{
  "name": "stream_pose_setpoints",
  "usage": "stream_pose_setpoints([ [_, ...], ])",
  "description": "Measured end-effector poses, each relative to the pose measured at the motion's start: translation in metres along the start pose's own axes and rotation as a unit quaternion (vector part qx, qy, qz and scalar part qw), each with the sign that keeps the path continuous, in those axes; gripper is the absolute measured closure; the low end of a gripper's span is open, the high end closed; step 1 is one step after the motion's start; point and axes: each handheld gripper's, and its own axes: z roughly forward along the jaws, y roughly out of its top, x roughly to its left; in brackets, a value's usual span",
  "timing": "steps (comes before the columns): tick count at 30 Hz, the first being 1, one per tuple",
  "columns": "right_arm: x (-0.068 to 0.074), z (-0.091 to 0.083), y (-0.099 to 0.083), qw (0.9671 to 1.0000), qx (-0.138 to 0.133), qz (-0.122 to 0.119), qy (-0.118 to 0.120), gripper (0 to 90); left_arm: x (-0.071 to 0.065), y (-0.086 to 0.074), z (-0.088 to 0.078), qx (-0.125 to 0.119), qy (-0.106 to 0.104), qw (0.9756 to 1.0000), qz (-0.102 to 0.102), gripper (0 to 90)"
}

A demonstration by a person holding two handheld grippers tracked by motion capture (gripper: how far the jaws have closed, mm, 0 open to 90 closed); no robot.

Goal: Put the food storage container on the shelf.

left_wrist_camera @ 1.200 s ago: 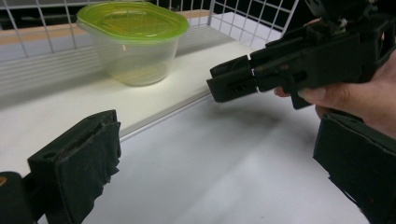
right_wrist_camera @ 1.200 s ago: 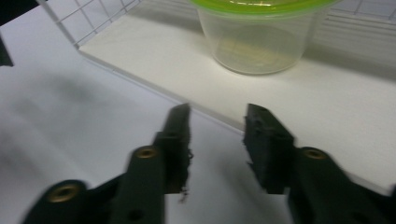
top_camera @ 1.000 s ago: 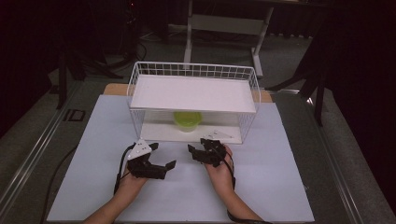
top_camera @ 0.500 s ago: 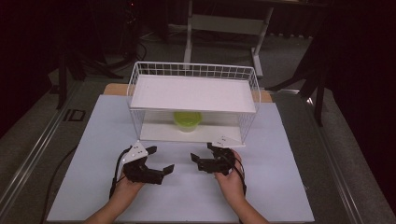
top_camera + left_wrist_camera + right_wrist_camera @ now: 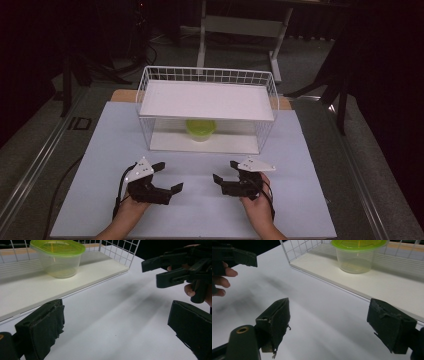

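Note:
A clear tub with a green lid (image 5: 201, 129) stands on the lower board of a white wire rack (image 5: 207, 75), under its upper board. In the left gripper view the tub (image 5: 58, 258) is far ahead to the left; in the right gripper view the tub (image 5: 358, 257) is ahead at the top. My left gripper (image 5: 170, 176) is open and empty over the white mat in front of the rack. My right gripper (image 5: 224, 171) faces it, open and empty; its jaws have just been opening. My own left gripper (image 5: 116, 332) sees the right gripper (image 5: 151, 273) at the upper right.
The white mat (image 5: 310, 200) covers the table, with bare room between the rack and both hands. A cable (image 5: 65, 185) trails off the mat's left edge. A metal stand (image 5: 240, 25) rises behind the table, and dark floor surrounds it.
My right gripper has drawn back from the rack toward the near edge and its jaws stand wider. The left gripper has slid back slightly too.

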Motion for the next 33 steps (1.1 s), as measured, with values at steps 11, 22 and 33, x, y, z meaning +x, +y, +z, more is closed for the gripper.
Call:
stream_pose_setpoints([
  [11, -0.006, -0.025, -0.007, 0.9999, -0.005, -0.013, -0.005, 18.4, -0.005, -0.007, -0.001, 0.003, -0.008, 0.9999, 0.01, 1.7],
  [22, -0.017, -0.035, -0.024, 0.9996, -0.008, -0.012, -0.025, 18.4, -0.006, -0.01, 0.003, -0.001, -0.018, 0.9998, 0.002, 1.7],
  [33, -0.023, -0.031, -0.031, 0.9996, 0.003, -0.011, -0.026, 18.4, -0.006, -0.015, 0.006, 0.005, -0.018, 0.9998, 0.004, 1.6],
])
